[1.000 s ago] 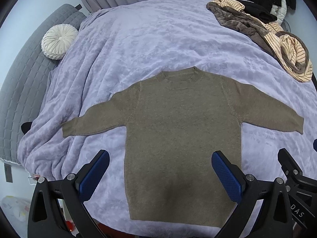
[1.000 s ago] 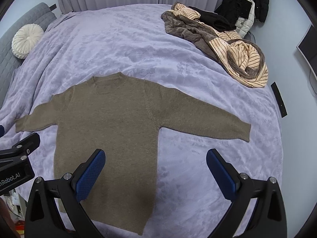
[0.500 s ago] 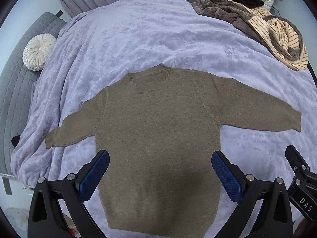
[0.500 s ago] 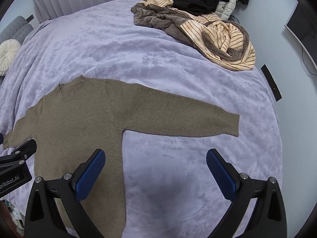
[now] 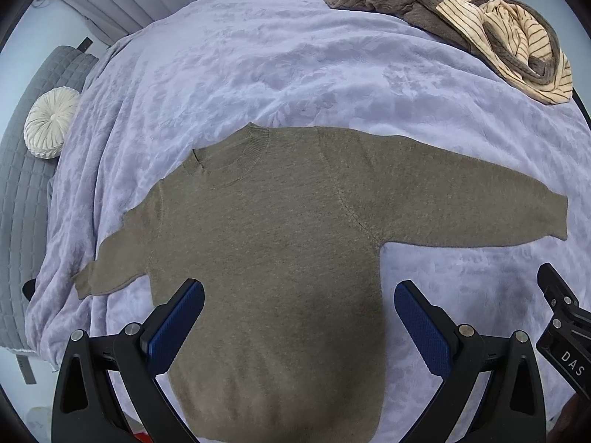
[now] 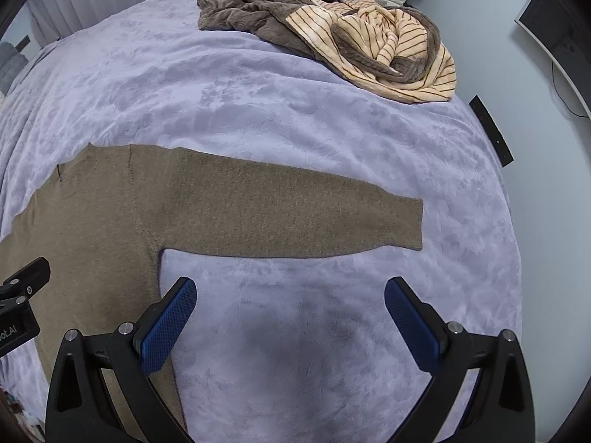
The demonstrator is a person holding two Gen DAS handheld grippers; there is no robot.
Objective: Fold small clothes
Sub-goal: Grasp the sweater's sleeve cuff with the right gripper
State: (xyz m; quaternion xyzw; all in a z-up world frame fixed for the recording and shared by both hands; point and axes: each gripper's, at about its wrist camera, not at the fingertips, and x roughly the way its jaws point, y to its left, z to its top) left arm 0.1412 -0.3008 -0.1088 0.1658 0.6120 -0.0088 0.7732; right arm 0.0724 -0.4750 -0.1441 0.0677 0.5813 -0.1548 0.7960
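Between the left gripper's (image 5: 299,326) spread fingers lies the body of the sweater (image 5: 280,243), flat and front-up, collar pointing away and a sleeve out to each side. Only this view takes in the whole garment, plus a round white cushion (image 5: 50,122) on a grey quilted headboard (image 5: 18,184) far off to the left.

The right wrist view shows just the sweater's (image 6: 236,210) right half: its sleeve stretches across ahead of the right gripper (image 6: 290,323), and the body edge runs under the left finger. It alone shows a monitor (image 6: 554,29) against the wall at far right.

A lilac blanket (image 6: 258,103) covers the bed. Beyond the jaws, well apart from the sweater, sits a heap of clothes (image 6: 369,44), brown and striped cream. Pleated curtains (image 5: 107,3) hang behind.

Both grippers hang wide apart above the fabric, released, grasping nothing and not clearly touching it.
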